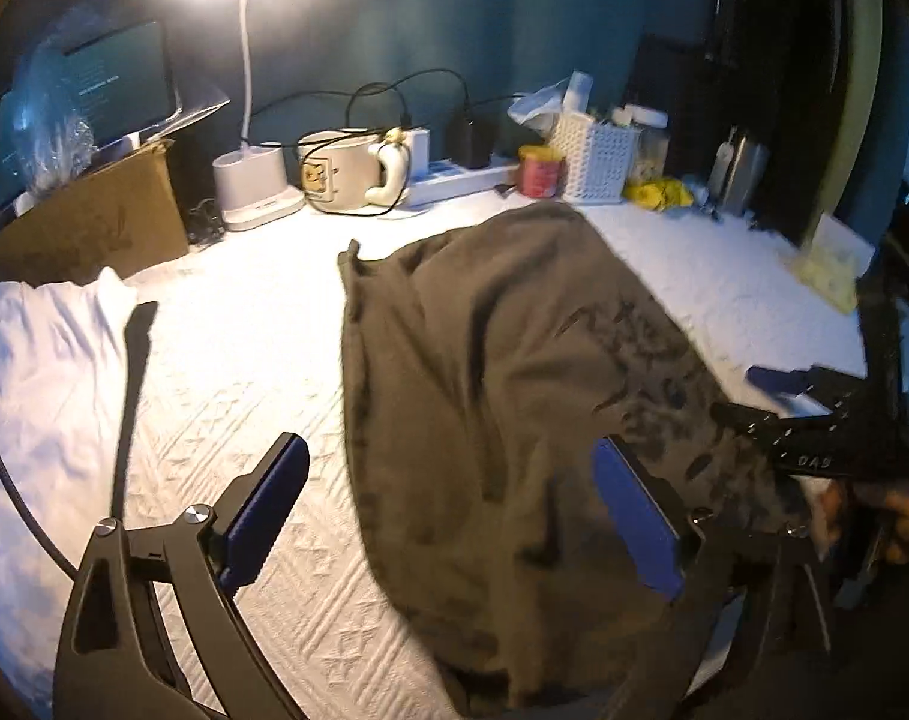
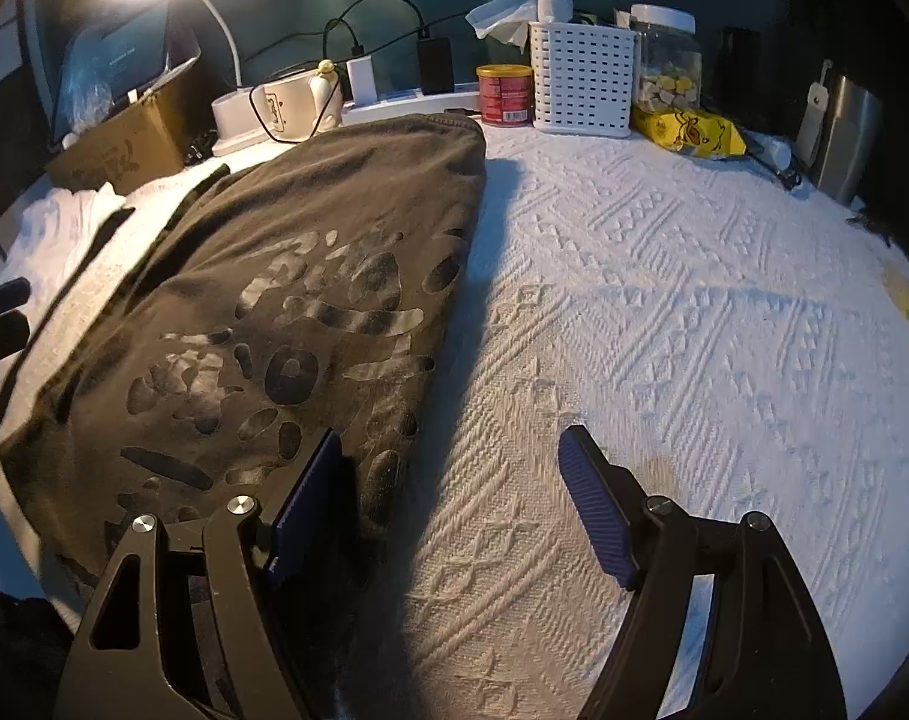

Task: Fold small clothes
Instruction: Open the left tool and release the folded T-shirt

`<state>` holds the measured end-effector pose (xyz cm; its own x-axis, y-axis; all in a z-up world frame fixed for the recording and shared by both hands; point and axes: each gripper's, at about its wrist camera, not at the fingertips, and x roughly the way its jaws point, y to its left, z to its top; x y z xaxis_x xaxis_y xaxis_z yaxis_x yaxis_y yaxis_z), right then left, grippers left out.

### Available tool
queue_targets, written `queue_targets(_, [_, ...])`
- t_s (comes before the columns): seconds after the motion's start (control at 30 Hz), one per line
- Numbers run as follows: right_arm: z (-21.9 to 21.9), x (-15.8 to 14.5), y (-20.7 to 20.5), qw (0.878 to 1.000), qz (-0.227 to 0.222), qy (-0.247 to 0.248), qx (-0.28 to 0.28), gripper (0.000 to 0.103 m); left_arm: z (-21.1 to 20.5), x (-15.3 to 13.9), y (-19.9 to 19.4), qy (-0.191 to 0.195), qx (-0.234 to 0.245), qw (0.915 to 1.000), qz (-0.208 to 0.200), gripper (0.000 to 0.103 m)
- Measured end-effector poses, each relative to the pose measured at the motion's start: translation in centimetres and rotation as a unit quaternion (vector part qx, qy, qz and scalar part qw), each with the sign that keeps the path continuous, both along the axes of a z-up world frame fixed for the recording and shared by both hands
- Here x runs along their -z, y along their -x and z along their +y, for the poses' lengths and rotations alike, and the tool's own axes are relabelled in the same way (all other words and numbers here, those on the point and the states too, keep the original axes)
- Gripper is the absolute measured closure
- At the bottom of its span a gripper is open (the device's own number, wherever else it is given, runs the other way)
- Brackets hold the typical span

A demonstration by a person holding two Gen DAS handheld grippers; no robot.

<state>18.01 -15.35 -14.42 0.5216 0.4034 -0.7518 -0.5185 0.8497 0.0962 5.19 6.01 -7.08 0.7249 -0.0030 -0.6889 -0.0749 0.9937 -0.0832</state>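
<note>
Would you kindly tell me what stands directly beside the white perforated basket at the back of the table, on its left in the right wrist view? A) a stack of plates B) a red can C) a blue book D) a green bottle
B: a red can with a yellow lid stands just left of the white perforated basket, behind the far end of the dark printed garment.

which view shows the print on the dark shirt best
The right wrist view: the print on the shirt lies sharp and nearly whole. The left wrist view shows it blurred, near the edge, partly behind a gripper.
</note>
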Motion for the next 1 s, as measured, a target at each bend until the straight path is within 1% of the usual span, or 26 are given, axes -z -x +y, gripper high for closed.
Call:
queue_targets(0.07, [-0.2, -0.2, -0.5, 1.000, 0.018, -0.015, 0.002, 0.025, -0.2, 0.1, -0.5, 0.003, 0.011, 0.9999, 0.005, 0.008])
queue_targets(0.1, [-0.5, -0.4, -0.8, 0.999, 0.029, -0.025, 0.009, 0.025, -0.2, 0.2, -0.6, 0.007, 0.027, 0.9996, 0.003, 0.008])
queue_targets(0.17, [-1.3, -1.1, -1.6, 0.998, 0.039, -0.038, 0.033, 0.025, -0.4, 0.2, -0.6, 0.014, 0.031, 0.9994, 0.000, 0.008])
queue_targets(0.3, [-1.5, -2.2, -2.1, 0.998, 0.027, -0.035, 0.045, 0.025, 1.4, 0.4, -1.2, 0.025, -0.019, 0.9995, -0.001, 0.008])
queue_targets(0.37, [-1.4, -3.0, -2.3, 0.998, 0.014, -0.036, 0.044, 0.025, 2.2, 0.3, -1.1, 0.030, -0.038, 0.9986, -0.019, 0.008])
queue_targets(0.43, [-1.3, -3.7, -2.4, 0.999, -0.010, -0.031, 0.041, 0.025, 2.9, -0.1, -0.9, 0.046, -0.024, 0.9969, -0.059, 0.008])
queue_targets(0.47, [-1.0, -3.9, -2.8, 0.999, -0.018, -0.014, 0.039, 0.025, 3.1, -0.1, -1.2, 0.042, -0.025, 0.9972, -0.057, 0.008])
queue_targets(0.5, [-1.0, -3.9, -2.8, 0.999, -0.018, -0.014, 0.039, 0.025, 3.2, 0.0, -1.9, 0.028, -0.036, 0.9981, -0.040, 0.008])
queue_targets(0.57, [-1.0, -4.0, -3.9, 0.999, -0.007, -0.010, 0.038, 0.025, 3.6, 0.0, -2.6, 0.023, -0.051, 0.9978, -0.034, 0.008])
queue_targets(0.63, [-0.7, -4.1, -4.6, 0.999, -0.001, -0.015, 0.032, 0.025, 4.4, 0.1, -3.4, 0.038, -0.070, 0.9965, -0.023, 0.008])
queue_targets(0.7, [-0.6, -4.2, -4.9, 0.999, -0.004, -0.014, 0.029, 0.025, 5.4, 0.1, -4.2, 0.065, -0.090, 0.9938, -0.009, 0.008])
queue_targets(0.73, [-0.4, -4.3, -5.3, 1.000, -0.011, -0.009, 0.024, 0.025, 5.8, 0.2, -4.5, 0.068, -0.093, 0.9933, -0.001, 0.008])
queue_targets(0.8, [-0.2, -4.4, -5.6, 1.000, -0.013, -0.007, 0.023, 0.025, 6.1, 0.4, -5.3, 0.054, -0.084, 0.9950, 0.008, 0.008])
queue_targets(0.87, [0.2, -4.5, -6.3, 1.000, -0.014, -0.008, 0.022, 0.025, 6.1, 0.3, -6.0, 0.018, -0.087, 0.9960, 0.007, 0.008])
queue_targets(0.9, [0.7, -4.6, -7.1, 1.000, -0.011, -0.013, 0.019, 0.025, 6.3, 0.4, -6.8, 0.008, -0.088, 0.9961, 0.010, 0.008])
queue_targets(1.0, [1.4, -4.7, -8.0, 1.000, -0.011, -0.013, 0.016, 0.025, 6.9, 0.6, -8.3, 0.026, -0.066, 0.9974, 0.010, 0.008])
